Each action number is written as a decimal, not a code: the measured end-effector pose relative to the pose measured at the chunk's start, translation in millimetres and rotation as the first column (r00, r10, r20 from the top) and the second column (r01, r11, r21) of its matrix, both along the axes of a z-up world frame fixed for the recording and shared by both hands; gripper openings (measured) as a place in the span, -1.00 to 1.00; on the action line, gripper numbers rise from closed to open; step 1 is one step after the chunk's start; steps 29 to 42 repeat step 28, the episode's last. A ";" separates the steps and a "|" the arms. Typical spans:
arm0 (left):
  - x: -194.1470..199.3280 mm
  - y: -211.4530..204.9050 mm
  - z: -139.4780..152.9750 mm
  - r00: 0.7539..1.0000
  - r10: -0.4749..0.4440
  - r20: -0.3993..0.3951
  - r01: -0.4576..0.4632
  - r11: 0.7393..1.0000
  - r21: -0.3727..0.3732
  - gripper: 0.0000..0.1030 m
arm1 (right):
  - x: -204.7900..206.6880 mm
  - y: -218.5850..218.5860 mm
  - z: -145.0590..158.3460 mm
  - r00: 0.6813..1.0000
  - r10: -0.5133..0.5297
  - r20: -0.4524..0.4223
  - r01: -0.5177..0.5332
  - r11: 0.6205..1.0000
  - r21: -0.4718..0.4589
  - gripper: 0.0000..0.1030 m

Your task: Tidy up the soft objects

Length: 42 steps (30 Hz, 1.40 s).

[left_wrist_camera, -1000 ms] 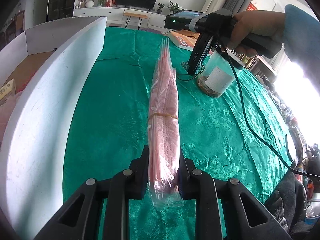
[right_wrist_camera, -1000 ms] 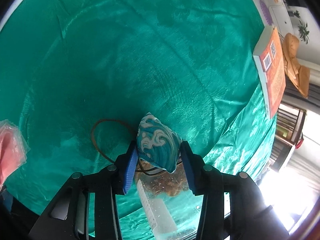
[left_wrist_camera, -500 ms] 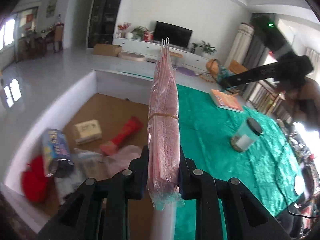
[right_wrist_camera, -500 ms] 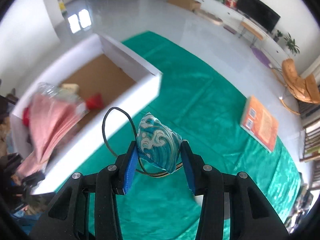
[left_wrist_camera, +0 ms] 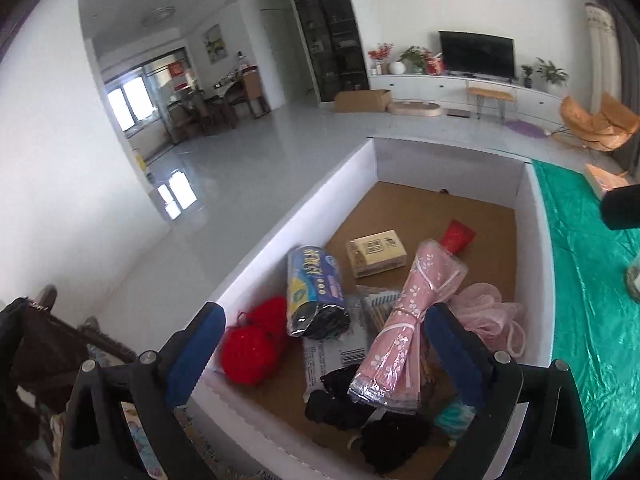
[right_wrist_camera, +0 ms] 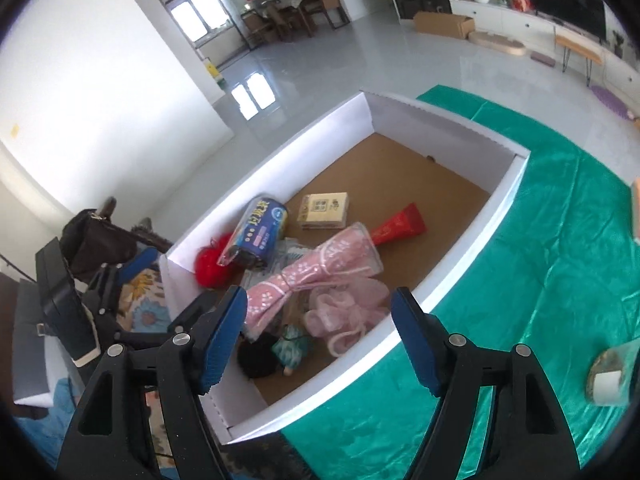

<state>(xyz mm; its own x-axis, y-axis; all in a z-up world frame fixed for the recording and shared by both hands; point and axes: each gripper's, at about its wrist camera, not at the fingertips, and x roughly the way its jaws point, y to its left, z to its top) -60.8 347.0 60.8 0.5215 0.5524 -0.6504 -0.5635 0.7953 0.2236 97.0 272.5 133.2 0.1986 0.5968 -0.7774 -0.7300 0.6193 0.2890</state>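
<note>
Left gripper (left_wrist_camera: 324, 344) hung over the white box (left_wrist_camera: 536, 216); jaws had just opened wide, nothing pressed between them. The pink packet (left_wrist_camera: 404, 320) lay in the box below, across the other contents, nearer the right jaw. Right gripper (right_wrist_camera: 320, 334) likewise over the box, jaws just opened, apart. The teal patterned pouch (right_wrist_camera: 294, 346) lay on the box floor beneath them, beside a pink mesh puff (right_wrist_camera: 344, 312).
</note>
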 end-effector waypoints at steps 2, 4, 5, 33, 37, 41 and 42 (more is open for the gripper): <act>2.8 -7.7 -3.0 0.999 0.045 -0.014 -0.045 0.998 0.033 0.93 | -7.0 -9.2 0.1 0.999 -0.017 0.049 0.018 1.000 -0.012 0.50; 2.3 -17.2 -3.6 0.999 0.039 -0.027 -0.038 0.999 0.022 0.93 | -7.5 -20.0 -2.2 0.996 -0.038 0.078 0.040 0.999 -0.016 0.50; 3.5 -19.7 -3.2 0.999 0.018 -0.034 -0.018 1.000 0.007 0.93 | -9.4 -24.1 -4.7 0.995 -0.050 0.090 0.053 0.998 -0.022 0.50; -12.6 -31.9 20.6 0.998 0.036 0.057 -0.035 0.999 -0.028 0.95 | -28.6 -24.9 -27.8 0.978 -0.043 0.204 0.068 0.991 -0.119 0.50; -12.6 -31.9 20.6 0.998 0.036 0.057 -0.035 0.999 -0.028 0.95 | -28.6 -24.9 -27.8 0.978 -0.043 0.204 0.068 0.991 -0.119 0.50; -12.6 -31.9 20.6 0.998 0.036 0.057 -0.035 0.999 -0.028 0.95 | -28.6 -24.9 -27.8 0.978 -0.043 0.204 0.068 0.991 -0.119 0.50; -12.6 -31.9 20.6 0.998 0.036 0.057 -0.035 0.999 -0.028 0.95 | -28.6 -24.9 -27.8 0.978 -0.043 0.204 0.068 0.991 -0.119 0.50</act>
